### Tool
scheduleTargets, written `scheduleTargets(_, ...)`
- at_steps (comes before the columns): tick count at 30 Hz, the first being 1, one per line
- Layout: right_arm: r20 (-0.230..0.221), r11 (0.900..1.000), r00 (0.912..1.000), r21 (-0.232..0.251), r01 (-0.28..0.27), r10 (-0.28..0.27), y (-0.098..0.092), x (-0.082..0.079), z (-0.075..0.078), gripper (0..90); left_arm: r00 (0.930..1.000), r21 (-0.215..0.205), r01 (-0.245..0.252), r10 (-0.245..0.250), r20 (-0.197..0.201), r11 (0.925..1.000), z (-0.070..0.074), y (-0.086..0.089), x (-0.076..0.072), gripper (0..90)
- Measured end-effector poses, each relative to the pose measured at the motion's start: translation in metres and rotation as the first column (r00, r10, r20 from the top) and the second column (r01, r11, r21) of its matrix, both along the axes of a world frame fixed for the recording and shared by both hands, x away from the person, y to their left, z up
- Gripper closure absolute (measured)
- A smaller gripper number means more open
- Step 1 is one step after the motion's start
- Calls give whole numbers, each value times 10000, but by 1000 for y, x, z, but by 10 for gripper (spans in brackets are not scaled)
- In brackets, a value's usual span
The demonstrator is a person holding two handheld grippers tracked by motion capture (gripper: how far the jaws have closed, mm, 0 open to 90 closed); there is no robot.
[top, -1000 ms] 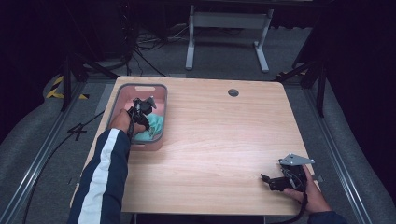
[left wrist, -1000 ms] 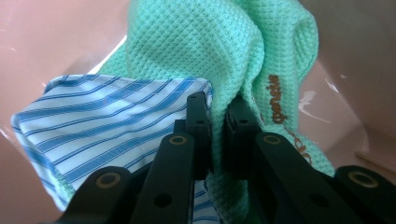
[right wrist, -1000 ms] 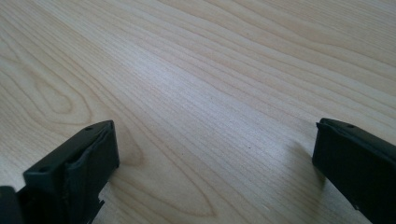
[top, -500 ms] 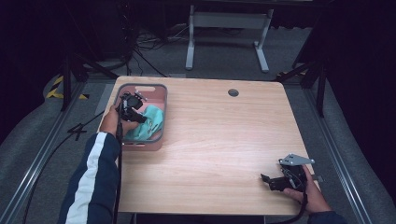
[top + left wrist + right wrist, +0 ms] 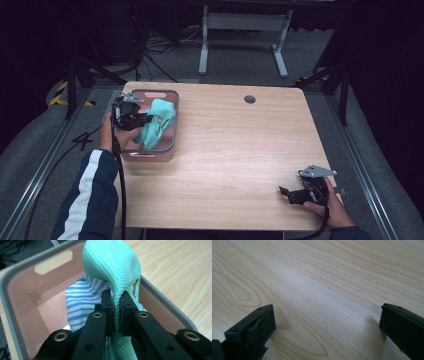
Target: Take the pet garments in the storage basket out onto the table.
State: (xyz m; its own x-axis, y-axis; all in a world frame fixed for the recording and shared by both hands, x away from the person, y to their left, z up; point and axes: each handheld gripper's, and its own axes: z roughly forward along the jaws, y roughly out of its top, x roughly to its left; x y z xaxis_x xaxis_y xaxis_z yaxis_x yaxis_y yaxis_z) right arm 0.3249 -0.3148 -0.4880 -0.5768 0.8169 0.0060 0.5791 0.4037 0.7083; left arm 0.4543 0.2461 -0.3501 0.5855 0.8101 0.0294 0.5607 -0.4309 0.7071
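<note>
In the high view we see a pale wooden table with a pink plastic bin with a grey rim at its left side, in the left middle of the frame. The left gripper sits over the bin, and a mint-green cloth rises from it toward the bin's right rim. At the lower right of the frame the right gripper rests low on the tabletop, held by a hand. A small dark round hole marks the table's upper centre.

The left gripper view gives us what the high view cannot: the left gripper has its jaws clamped tight on a fold of the mint-green cloth, a waffle-textured weave with a small orange mark near the right jaw. Behind it, inside the bin, lies a blue-and-white striped cloth. The green cloth stands lifted, arching above the jaws and over the bin's right wall.

In the right gripper view, the right gripper has its jaws spread wide with nothing between them but bare wood grain.

Compared with half a second ago, the left gripper has drawn back toward the bin's left edge and the green cloth is pulled higher; the right gripper has not moved.
</note>
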Motion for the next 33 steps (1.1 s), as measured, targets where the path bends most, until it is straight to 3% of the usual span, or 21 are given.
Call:
scheduleTargets(8,1,10000,10000,5,1,-1,0,0,0,6,9958,-535,31,19,916,9986,23,3,-10,847)
scheduleTargets(10,0,10000,10000,2,1,-1,0,0,0,6,9922,-629,170,-91,1244,9979,33,3,-15,847)
scheduleTargets(15,0,10000,10000,3,1,-1,0,0,0,6,9861,-756,384,-255,1644,9964,47,1,-21,847)
scheduleTargets(25,0,10000,10000,4,1,-1,0,0,0,6,9736,-819,1054,-860,2116,9911,70,-18,-34,847)
scheduleTargets(33,0,10000,10000,3,2,-2,0,0,0,6,9593,-756,1829,-1612,2317,9802,79,-42,-38,847)
